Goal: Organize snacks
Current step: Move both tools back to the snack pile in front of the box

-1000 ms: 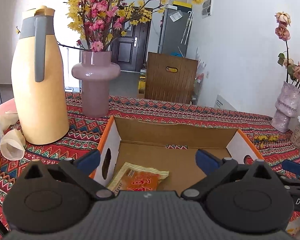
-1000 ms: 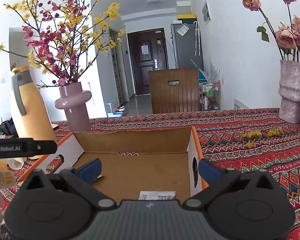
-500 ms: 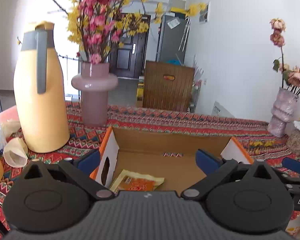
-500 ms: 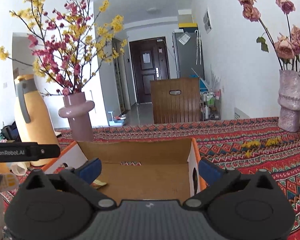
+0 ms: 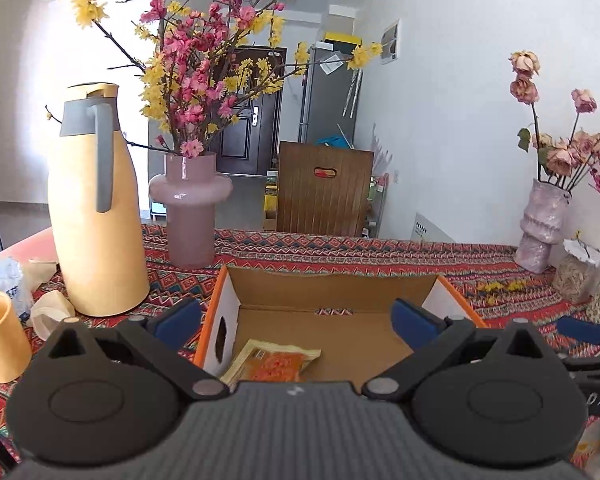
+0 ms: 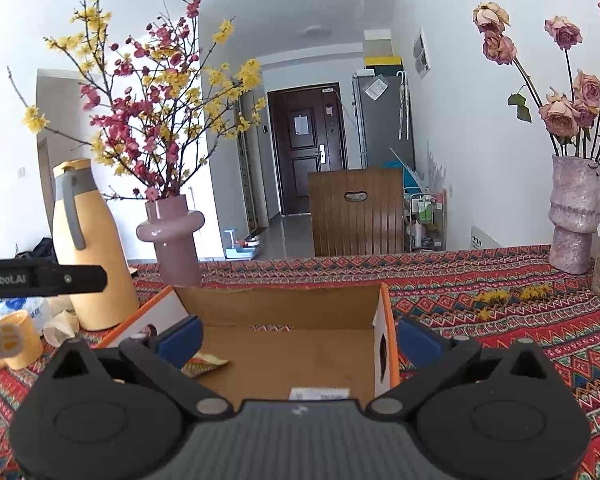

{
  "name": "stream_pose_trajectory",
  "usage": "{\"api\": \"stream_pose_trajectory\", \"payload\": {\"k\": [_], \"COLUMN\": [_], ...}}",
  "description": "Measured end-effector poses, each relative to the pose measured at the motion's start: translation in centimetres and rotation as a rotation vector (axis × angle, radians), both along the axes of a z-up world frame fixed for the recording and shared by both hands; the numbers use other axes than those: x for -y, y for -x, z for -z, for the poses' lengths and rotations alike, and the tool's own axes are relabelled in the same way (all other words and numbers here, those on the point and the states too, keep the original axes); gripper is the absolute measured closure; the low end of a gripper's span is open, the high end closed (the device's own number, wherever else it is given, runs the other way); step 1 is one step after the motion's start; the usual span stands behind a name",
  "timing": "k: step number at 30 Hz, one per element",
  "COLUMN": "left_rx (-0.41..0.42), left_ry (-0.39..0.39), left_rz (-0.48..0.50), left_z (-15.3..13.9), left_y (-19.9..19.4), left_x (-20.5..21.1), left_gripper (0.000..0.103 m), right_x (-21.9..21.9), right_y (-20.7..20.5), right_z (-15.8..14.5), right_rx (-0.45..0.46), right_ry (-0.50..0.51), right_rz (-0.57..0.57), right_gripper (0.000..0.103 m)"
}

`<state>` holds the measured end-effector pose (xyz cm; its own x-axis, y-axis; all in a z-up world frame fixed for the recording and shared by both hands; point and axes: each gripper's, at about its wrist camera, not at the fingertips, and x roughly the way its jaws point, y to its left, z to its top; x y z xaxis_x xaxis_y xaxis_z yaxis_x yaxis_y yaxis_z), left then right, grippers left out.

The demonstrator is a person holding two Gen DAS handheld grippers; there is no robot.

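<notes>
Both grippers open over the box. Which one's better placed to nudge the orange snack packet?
Left, probably. The orange snack packet lies directly between the left gripper fingers, against the cardboard box left wall; from the right gripper it sits off-side.

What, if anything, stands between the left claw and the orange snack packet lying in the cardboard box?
Nothing visible. The left claw is open and empty above the cardboard box, whose top is open; the orange snack packet lies uncovered on its floor, near the left wall.
</notes>
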<state>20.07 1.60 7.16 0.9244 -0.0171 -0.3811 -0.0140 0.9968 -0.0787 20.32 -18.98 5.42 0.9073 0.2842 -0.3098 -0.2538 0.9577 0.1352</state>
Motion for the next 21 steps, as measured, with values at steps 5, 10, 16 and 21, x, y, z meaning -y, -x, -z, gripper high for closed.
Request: {"api": "stream_pose_trajectory", "payload": {"k": [5, 10, 16, 21], "left_rx": [-0.024, -0.058, -0.095, -0.128], "left_ry": [-0.039, -0.057, -0.072, -0.053], "left_rz": [-0.004, -0.007, -0.021, -0.023], "left_z": [1.2, 2.8, 4.5, 6.2], "left_y": [1.3, 2.2, 3.3, 4.0], "left_x": [-0.4, -1.0, -2.3, -3.1], "left_gripper": [0.0, 0.0, 0.0, 0.0], "right_x": [1.0, 2.2, 3.6, 4.6], "right_y": [1.9, 3.4, 4.6, 5.3], "right_z": [0.7, 1.8, 4.1, 6.0], "right_rx": [-0.012, -0.042, -0.107, -0.158], "right_ry": [0.018, 0.039, 0.038, 0.022], "right_rz": [0.0, 0.01, 0.028, 0.036], "right_gripper": [0.0, 0.0, 0.0, 0.0]}}
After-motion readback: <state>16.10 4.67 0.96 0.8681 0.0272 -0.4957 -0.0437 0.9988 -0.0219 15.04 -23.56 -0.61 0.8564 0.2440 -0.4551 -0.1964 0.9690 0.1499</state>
